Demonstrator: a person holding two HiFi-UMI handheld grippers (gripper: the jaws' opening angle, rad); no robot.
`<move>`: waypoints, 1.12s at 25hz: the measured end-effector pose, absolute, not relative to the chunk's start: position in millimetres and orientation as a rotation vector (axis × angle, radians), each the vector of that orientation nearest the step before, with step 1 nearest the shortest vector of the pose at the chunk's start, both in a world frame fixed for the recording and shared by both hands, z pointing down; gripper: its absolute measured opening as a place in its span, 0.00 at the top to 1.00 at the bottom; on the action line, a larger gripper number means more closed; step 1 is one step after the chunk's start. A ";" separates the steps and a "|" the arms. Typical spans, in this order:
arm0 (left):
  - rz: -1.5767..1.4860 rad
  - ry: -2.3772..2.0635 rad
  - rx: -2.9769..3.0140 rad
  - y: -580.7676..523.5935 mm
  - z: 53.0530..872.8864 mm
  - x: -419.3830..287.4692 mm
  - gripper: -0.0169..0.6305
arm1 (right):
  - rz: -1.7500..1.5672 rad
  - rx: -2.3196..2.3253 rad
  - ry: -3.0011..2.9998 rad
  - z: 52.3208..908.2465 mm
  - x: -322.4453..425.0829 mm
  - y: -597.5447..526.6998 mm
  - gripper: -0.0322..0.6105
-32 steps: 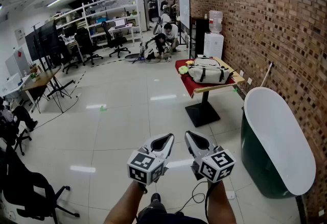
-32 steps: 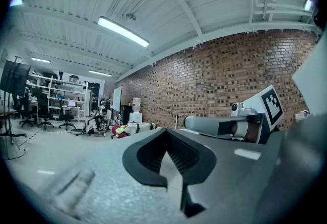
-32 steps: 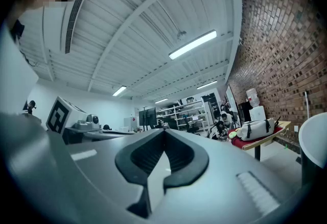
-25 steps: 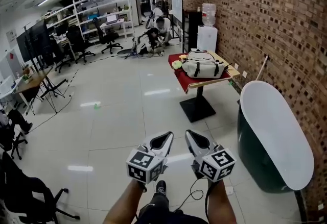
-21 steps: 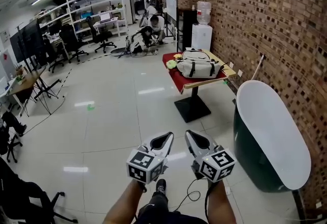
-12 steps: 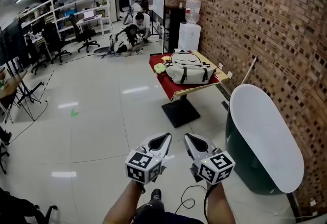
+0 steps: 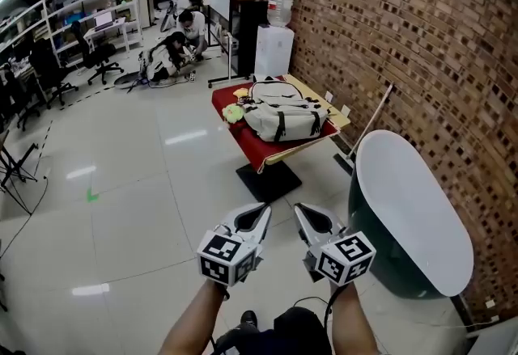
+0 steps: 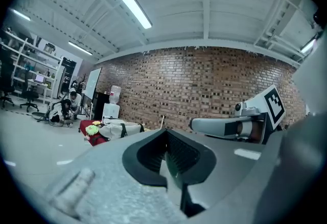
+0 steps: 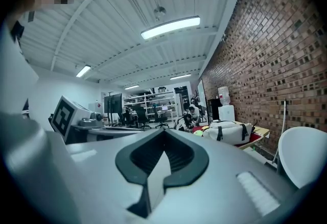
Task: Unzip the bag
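Note:
A pale cream bag (image 7: pixel 283 116) with dark straps lies on a small table (image 7: pixel 247 145) draped in red cloth, by the brick wall, some way ahead of me. The bag also shows small in the left gripper view (image 8: pixel 121 129) and in the right gripper view (image 9: pixel 228 131). My left gripper (image 7: pixel 261 212) and right gripper (image 7: pixel 301 212) are held side by side in front of me, well short of the table. Both are shut with nothing between their jaws.
A dark green tub with a white oval top (image 7: pixel 409 212) stands right of me along the brick wall (image 7: pixel 405 38). A water dispenser (image 7: pixel 273 38) sits behind the table. A yellow-green soft thing (image 7: pixel 233 112) lies beside the bag. People (image 7: pixel 174 50) crouch on the floor far back, near shelves and office chairs.
The table with the bag has come closer and lower in the head view as I walk toward it. Both grippers keep the same pose, shut.

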State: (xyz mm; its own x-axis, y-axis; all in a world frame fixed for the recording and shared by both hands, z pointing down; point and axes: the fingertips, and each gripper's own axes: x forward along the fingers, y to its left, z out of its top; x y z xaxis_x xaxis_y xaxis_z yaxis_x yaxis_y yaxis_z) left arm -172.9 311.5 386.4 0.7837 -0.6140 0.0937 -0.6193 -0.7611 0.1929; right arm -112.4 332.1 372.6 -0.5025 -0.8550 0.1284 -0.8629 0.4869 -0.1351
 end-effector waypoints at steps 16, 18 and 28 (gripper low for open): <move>0.167 -0.923 2.765 154.5 419.9 -91.4 0.97 | 0.345 1.617 -2.696 394.5 -22.0 167.3 0.94; 0.190 -0.934 2.758 127.8 421.6 -71.7 0.97 | 0.358 1.613 -2.713 393.4 0.1 139.1 0.94; 0.232 -1.065 2.713 16.0 420.6 -31.8 0.97 | 0.371 1.511 -2.783 390.4 50.5 18.6 0.94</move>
State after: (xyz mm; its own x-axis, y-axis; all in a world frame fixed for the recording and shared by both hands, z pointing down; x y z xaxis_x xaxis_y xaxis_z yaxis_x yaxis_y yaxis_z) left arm -31.8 16.0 420.6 0.7256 -0.6507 0.2239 -0.6849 -0.7144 0.1435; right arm 50.5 18.6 390.4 -0.5503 -0.8321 0.0693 -0.8212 0.5243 -0.2250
